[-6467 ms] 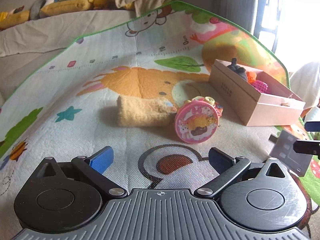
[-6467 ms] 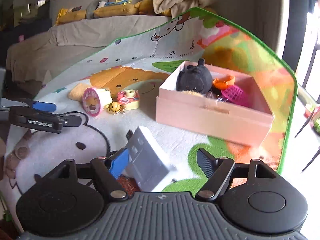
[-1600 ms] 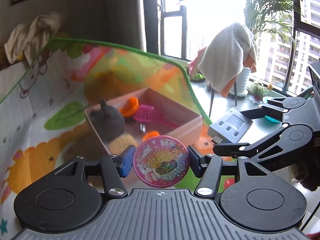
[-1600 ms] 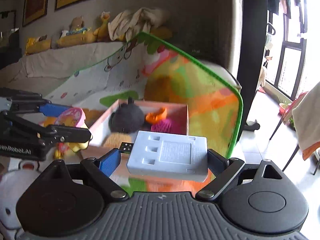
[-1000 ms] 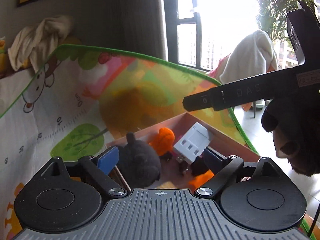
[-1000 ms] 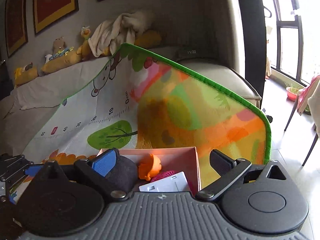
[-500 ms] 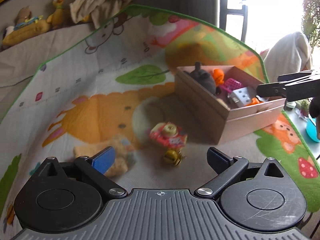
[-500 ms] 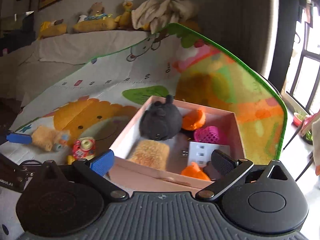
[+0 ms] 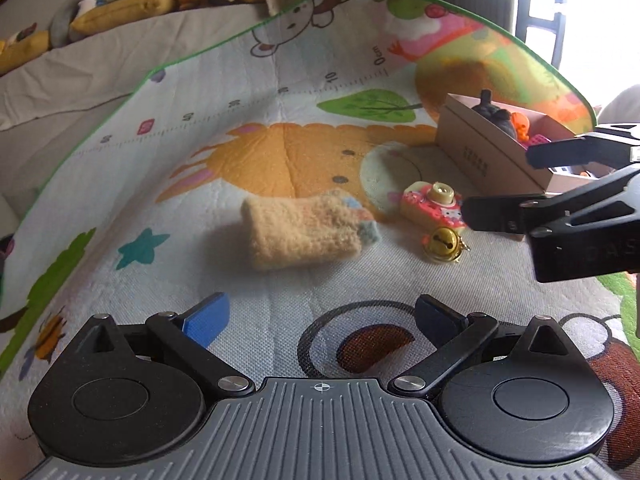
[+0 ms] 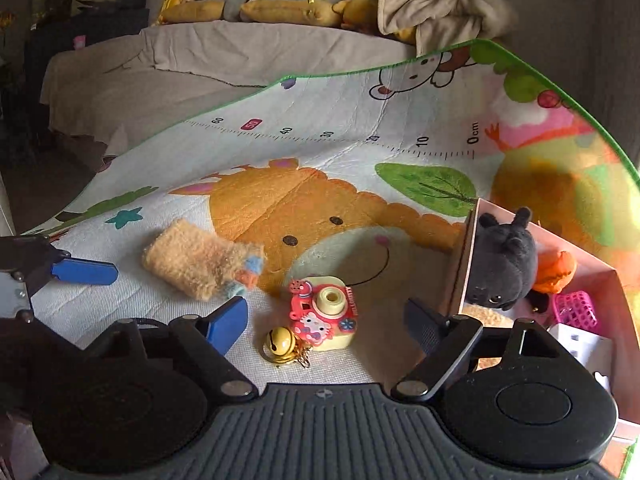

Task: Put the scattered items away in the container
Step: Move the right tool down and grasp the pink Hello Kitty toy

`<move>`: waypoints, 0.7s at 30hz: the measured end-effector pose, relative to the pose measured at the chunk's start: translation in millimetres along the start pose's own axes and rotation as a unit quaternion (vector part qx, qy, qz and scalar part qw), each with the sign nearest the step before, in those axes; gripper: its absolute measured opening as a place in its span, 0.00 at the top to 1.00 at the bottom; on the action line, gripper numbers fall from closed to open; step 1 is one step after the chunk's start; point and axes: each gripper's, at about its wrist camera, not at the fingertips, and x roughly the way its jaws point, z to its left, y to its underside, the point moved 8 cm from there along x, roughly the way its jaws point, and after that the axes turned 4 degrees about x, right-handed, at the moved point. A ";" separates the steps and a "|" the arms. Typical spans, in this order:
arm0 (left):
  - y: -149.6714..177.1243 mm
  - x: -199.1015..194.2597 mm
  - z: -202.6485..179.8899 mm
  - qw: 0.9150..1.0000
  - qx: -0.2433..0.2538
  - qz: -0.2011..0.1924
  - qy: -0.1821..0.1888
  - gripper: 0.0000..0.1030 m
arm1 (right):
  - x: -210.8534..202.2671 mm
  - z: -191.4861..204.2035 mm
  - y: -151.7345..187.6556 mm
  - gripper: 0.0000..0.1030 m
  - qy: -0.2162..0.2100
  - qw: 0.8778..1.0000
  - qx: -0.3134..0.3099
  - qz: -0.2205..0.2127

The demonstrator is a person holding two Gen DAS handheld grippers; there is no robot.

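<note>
My right gripper [image 10: 325, 322] is low over the play mat [image 10: 320, 152]. Its jaws are closing with a pink and yellow toy camera [image 10: 324, 308] between them, and the pads stand clear of it. A gold bell [image 10: 280, 342] on a chain lies against the camera. A fuzzy beige pouch [image 9: 304, 232] lies on the mat just ahead of my left gripper [image 9: 320, 316], which is open and empty. From the left wrist view, my right gripper [image 9: 500, 184] reaches in at the camera [image 9: 432, 204]. The pink box [image 10: 460, 264] stands to the right.
Inside the box are a black plush [image 10: 504, 264], an orange toy [image 10: 556, 266], a pink basket [image 10: 576, 312] and a white adapter [image 10: 580, 346]. A covered sofa [image 10: 240, 56] with stuffed toys and a crumpled cloth [image 10: 440, 8] rises behind the mat, whose far edge curls up.
Both grippers left the box and swung down to the mat. The right gripper has come down around the toy camera and its jaws have narrowed. The left gripper now faces the pouch.
</note>
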 end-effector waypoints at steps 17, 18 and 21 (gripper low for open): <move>2.5 0.2 -0.8 1.000 -0.003 -0.001 -0.002 0.00 | 33.1 7.5 3.5 0.38 0.039 0.998 -0.052 0.012; 2.6 0.4 -1.1 1.000 -0.003 0.000 -0.002 0.00 | 30.0 12.0 2.5 0.38 0.032 0.998 -0.055 0.005; 2.8 0.5 -1.4 1.000 -0.003 0.000 -0.002 0.00 | 32.0 23.0 0.6 0.38 0.021 0.998 -0.060 0.002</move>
